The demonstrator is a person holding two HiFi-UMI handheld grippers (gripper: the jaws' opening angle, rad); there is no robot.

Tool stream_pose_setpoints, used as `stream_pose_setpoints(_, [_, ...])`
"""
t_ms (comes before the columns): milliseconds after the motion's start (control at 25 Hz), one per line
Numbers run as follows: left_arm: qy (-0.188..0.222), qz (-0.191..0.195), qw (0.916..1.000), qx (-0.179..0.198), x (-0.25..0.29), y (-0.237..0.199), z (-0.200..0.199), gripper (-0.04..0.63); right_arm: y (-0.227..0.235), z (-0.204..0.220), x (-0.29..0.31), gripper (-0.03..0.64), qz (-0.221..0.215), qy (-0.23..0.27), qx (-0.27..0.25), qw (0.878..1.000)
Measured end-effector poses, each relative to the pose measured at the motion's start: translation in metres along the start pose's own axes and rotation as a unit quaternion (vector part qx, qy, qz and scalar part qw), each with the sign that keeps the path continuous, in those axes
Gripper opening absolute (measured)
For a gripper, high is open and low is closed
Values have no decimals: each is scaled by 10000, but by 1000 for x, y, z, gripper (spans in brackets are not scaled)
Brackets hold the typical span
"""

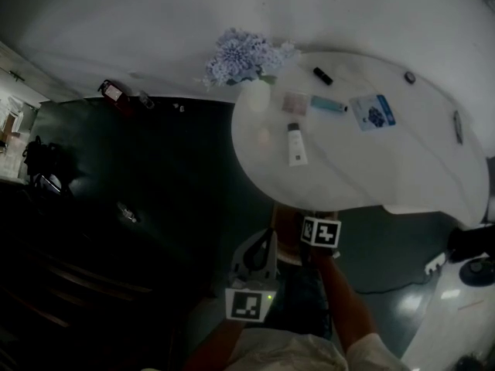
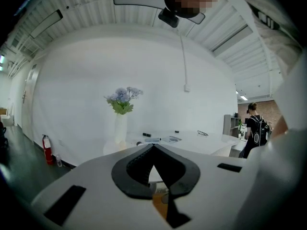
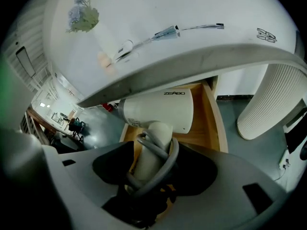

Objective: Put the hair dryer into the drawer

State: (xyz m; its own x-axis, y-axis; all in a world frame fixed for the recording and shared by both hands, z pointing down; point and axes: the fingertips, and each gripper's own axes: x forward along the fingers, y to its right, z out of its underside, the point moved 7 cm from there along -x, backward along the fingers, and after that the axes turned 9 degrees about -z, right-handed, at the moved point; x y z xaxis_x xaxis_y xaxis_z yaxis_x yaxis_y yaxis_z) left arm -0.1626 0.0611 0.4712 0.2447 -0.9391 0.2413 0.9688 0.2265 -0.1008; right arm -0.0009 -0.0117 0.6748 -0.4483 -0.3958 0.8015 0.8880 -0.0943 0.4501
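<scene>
- A white round table [image 1: 402, 168] is recorded at 1 o'clock in the head view. In the right gripper view its rim overhangs the drawer at 12 o'clock, just above the hair dryer.
- On the tabletop are noted a vase of pale blue flowers [image 1: 246, 60] at the 10 o'clock edge, a white tube [image 1: 296, 145], a blue-and-white packet [image 1: 373, 111] and a small dark item [image 1: 322, 76]. All lie well apart from both grippers.
- A ribbed white column [image 3: 268, 104] stands at 3 o'clock of the drawer.
- In the left gripper view a fire extinguisher [image 2: 46, 147] is seen against the wall at 9 o'clock, and a person with a backpack [image 2: 254, 131] at 3 o'clock, far off.
- The wooden drawer [image 3: 213, 116] is pulled open beneath the table rim.
- The hair dryer [image 3: 158, 110] is held within the drawer's outline, barrel towards 12 o'clock. Contact with the drawer floor cannot be confirmed.
- The right gripper [image 3: 153, 166] is clamped on the hair dryer's handle, around which a grey cord [image 3: 168, 155] is looped.
- The left gripper [image 2: 153, 150] is closed, jaws pressed tip to tip.
</scene>
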Motion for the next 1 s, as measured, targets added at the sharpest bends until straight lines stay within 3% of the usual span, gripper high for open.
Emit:
stream_pose_setpoints(200, [-120, -25, 9999, -32, 6, -3, 2, 3, 1, -7, 5, 266, 8, 97, 105, 9999])
stream_pose_setpoints(400, [-115, 15, 9999, -60, 11, 0, 1, 2, 2, -9, 7, 265, 164, 399, -309, 9986])
stream_pose_setpoints(560, [-165, 66, 9998, 22, 16, 1, 3, 2, 8, -2, 16, 265, 254, 551, -355, 9975])
stream_pose_setpoints(1000, [-368, -21, 9993, 95, 27, -1, 13, 2, 18, -1, 45, 267, 263, 456, -290, 9982])
